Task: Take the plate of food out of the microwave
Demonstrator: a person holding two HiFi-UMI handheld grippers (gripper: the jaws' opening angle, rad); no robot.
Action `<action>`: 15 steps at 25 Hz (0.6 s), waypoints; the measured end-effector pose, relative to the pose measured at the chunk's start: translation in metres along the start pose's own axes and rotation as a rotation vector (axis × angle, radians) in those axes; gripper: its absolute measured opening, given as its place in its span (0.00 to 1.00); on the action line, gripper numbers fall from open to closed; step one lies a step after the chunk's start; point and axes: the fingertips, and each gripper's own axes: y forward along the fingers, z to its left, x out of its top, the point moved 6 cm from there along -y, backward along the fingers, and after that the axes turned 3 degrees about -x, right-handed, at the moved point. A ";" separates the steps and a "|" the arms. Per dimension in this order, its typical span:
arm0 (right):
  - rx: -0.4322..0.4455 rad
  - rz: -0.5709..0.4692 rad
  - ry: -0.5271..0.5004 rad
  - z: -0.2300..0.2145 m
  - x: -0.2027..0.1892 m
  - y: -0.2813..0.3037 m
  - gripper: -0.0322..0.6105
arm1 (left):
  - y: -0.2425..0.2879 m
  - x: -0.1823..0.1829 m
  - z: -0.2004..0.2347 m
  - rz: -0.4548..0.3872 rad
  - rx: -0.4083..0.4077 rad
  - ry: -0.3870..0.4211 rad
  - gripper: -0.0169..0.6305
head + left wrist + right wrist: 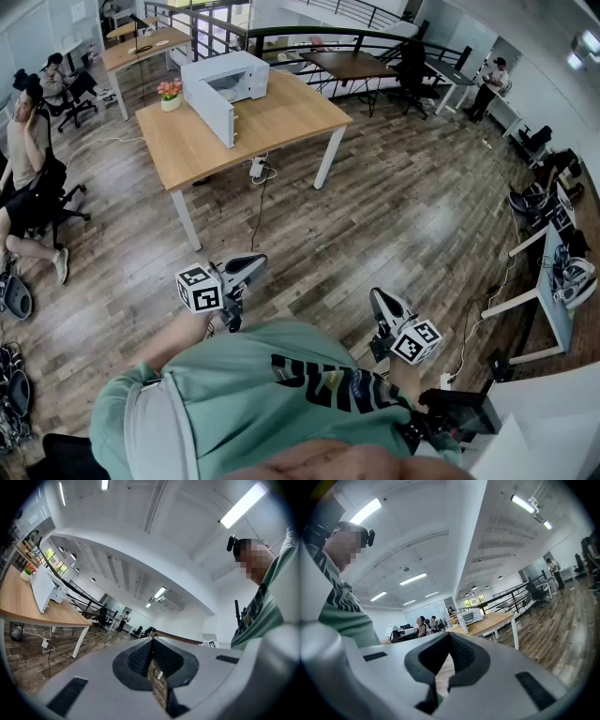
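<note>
One microwave (225, 82), door open, on one wooden table (281, 122), left gripper (251, 263) and right gripper (381, 300), both pressed together, holding nothing.

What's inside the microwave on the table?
The microwave has its door open, and a pale strip of cavity shows. No plate can be made out: it is far off, and its top and walls cover most of the inside.

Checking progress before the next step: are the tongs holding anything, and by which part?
Nothing is held. The left tongs and the right tongs are both shut with nothing between them, far from the microwave on the table.
</note>
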 end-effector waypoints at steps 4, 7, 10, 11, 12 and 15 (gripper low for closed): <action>-0.007 0.004 0.012 0.002 0.002 0.006 0.06 | 0.001 0.001 0.004 0.003 0.000 -0.008 0.03; 0.005 0.006 0.008 0.000 0.001 0.009 0.06 | 0.001 0.001 0.006 0.003 -0.001 -0.010 0.03; 0.014 0.011 0.005 -0.001 0.001 0.012 0.06 | 0.002 0.002 0.007 -0.001 -0.002 -0.011 0.03; 0.016 0.013 0.006 -0.001 0.002 0.014 0.06 | 0.001 0.002 0.008 -0.003 -0.002 -0.010 0.03; 0.017 0.016 0.005 0.000 0.003 0.016 0.06 | 0.001 0.001 0.009 -0.005 -0.001 -0.009 0.03; 0.027 0.026 -0.002 0.000 0.006 0.023 0.06 | -0.002 0.002 0.012 -0.013 0.006 -0.010 0.03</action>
